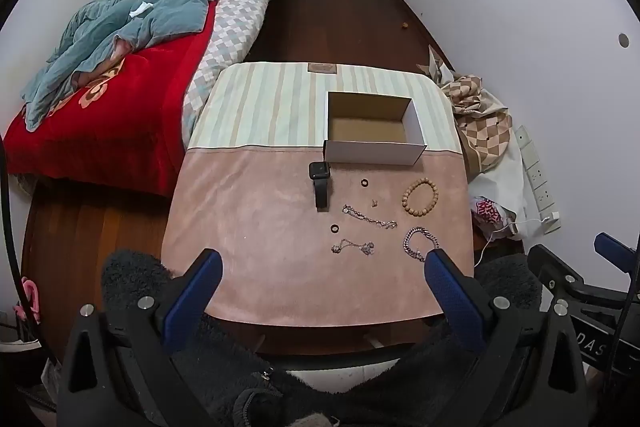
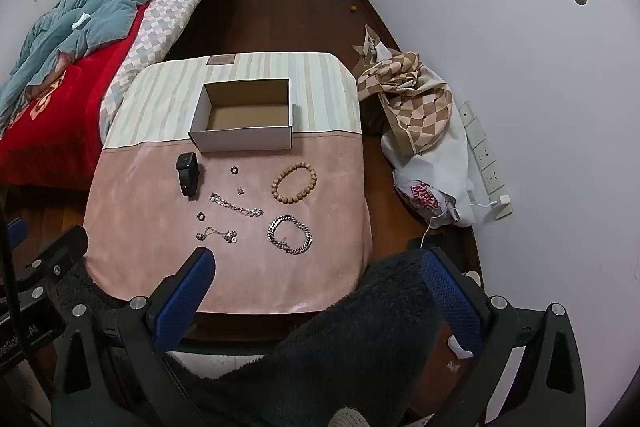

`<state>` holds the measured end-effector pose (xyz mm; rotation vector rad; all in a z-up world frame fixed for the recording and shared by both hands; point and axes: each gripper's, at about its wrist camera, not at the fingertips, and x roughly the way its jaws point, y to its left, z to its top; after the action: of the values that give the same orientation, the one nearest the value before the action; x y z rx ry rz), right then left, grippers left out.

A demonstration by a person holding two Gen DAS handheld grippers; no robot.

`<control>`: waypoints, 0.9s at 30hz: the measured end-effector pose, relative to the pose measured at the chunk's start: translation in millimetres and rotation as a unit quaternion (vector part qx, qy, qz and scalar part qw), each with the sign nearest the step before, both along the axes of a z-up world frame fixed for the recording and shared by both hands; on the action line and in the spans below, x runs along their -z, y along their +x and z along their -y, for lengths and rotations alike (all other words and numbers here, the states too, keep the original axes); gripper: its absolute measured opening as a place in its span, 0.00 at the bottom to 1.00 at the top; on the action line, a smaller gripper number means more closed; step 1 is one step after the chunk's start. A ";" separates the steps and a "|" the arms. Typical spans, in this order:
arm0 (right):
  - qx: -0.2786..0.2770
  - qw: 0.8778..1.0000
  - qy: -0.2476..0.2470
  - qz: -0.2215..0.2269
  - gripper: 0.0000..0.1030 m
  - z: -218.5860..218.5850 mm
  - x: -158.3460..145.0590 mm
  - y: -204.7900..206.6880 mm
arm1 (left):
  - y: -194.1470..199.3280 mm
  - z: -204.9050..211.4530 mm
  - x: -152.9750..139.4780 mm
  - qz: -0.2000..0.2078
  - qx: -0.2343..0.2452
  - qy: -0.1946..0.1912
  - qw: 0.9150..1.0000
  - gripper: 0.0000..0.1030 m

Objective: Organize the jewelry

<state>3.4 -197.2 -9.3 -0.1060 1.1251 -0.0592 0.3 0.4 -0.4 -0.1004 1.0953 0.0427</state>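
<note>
An open empty cardboard box (image 1: 374,149) (image 2: 244,139) stands on the small table (image 1: 260,247) (image 2: 140,227). In front of it lie a black smartwatch (image 1: 320,183) (image 2: 187,173), a wooden bead bracelet (image 1: 420,195) (image 2: 294,183), a silver chain bracelet (image 1: 418,247) (image 2: 290,234), a thin silver chain (image 1: 370,217) (image 2: 236,207), a second small chain (image 1: 354,247) (image 2: 218,235), two dark rings (image 1: 363,182) (image 1: 334,227) and a tiny charm (image 1: 375,203). My left gripper (image 1: 322,259) and right gripper (image 2: 320,259) are open and empty, above the table's near edge.
A bed (image 1: 120,99) with red blanket and blue quilt lies left of the table. A pile of checked cloth and bags (image 1: 484,131) (image 2: 416,115) sits on the floor to the right, by a power strip (image 2: 486,163) and the white wall.
</note>
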 end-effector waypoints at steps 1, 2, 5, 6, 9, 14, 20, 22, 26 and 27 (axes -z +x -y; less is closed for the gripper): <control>0.000 1.000 -0.002 0.000 1.00 -0.3 -0.1 0.6 | 0.0 -0.1 0.0 0.000 0.001 0.000 1.000 1.00; 0.001 1.000 -0.001 0.000 1.00 -0.5 -0.3 1.3 | -0.1 -0.2 -0.1 0.000 0.002 0.002 1.000 1.00; 0.005 1.000 0.001 -0.001 1.00 -0.9 -0.6 3.6 | -3.3 -3.5 6.1 0.001 0.001 0.000 1.000 1.00; 0.006 1.000 0.001 -0.001 1.00 1.2 2.3 -2.0 | -3.8 -4.4 6.9 0.002 0.001 0.000 1.000 1.00; 0.007 1.000 0.001 -0.001 1.00 -1.0 5.6 -0.9 | -0.3 -0.1 3.4 -0.002 -0.001 0.004 1.000 1.00; 0.006 1.000 0.003 -0.003 1.00 1.4 6.3 -3.2 | -2.9 -1.2 3.3 -0.002 -0.002 0.005 1.000 1.00; 0.005 1.000 0.002 -0.001 1.00 1.7 -0.4 -1.8 | -4.2 -4.5 5.4 -0.003 -0.002 0.006 1.000 1.00; 0.005 1.000 0.001 0.000 1.00 1.7 -0.5 -1.7 | -4.9 -4.8 5.6 -0.002 -0.003 0.006 1.000 1.00; 0.006 1.000 0.000 0.000 1.00 1.4 -1.2 -2.4 | -6.9 -4.8 7.0 -0.004 0.000 0.008 1.000 1.00; 0.006 1.000 0.000 0.000 1.00 2.1 -1.8 -2.1 | -6.2 -3.3 7.3 -0.005 0.001 0.009 1.000 1.00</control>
<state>1.3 -199.2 -7.6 -0.0983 1.1259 -0.0697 -5.9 3.6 -7.7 -0.0822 1.1047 0.0509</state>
